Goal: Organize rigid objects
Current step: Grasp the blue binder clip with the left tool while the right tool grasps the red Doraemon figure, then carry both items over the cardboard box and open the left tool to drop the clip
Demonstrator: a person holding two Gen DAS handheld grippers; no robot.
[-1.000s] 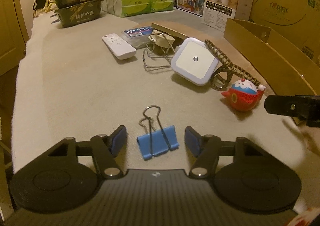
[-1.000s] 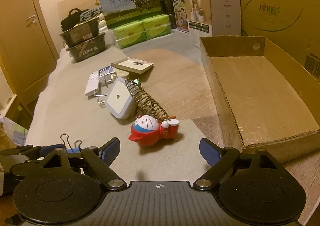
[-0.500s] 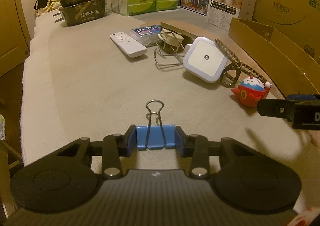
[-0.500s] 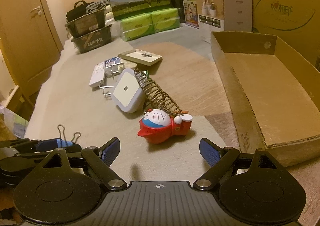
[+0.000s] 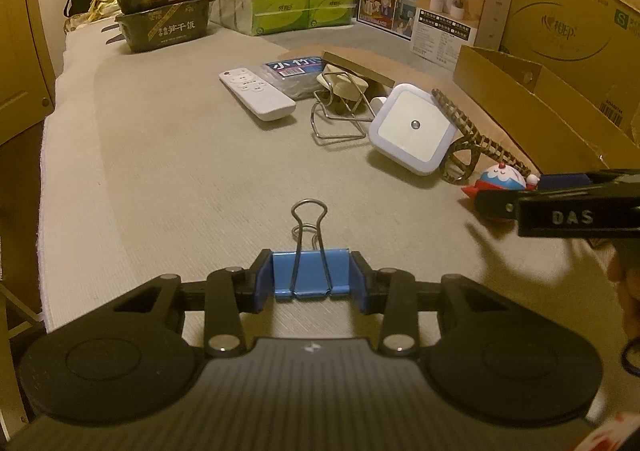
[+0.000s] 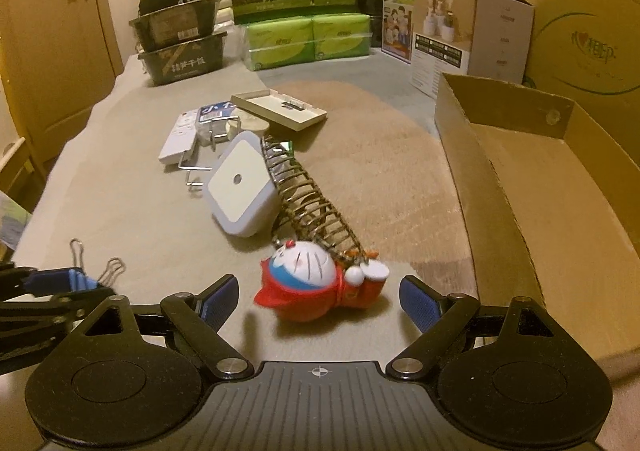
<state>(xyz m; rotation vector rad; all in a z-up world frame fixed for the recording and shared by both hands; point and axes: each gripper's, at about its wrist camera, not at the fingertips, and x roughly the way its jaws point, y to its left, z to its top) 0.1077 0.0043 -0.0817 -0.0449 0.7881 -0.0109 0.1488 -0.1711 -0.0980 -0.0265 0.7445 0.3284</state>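
Here, in the left wrist view, the left gripper is seen with its blue-padded fingers pinching a blue metal binder clip by its two sides; the jaws have just been closing onto it. The clip's wire handles point forward, away from the camera, over the beige cloth-covered surface. Farther off, a white remote control, a bent wire stand, a square white night light and a woven brown coil are clustered together. A red and blue cartoon cat figurine is partly hidden behind the right gripper's black finger, which enters from the right edge. In the right wrist view, the right gripper is held with its fingers spread wide, nothing being pressed between them. The cartoon figurine lies on its side just ahead of the gap between them, and the coil touches its far side. The night light leans against the coil. An open brown cardboard box stands empty to the right. At the lower left, the binder clip is seen held in the left gripper.
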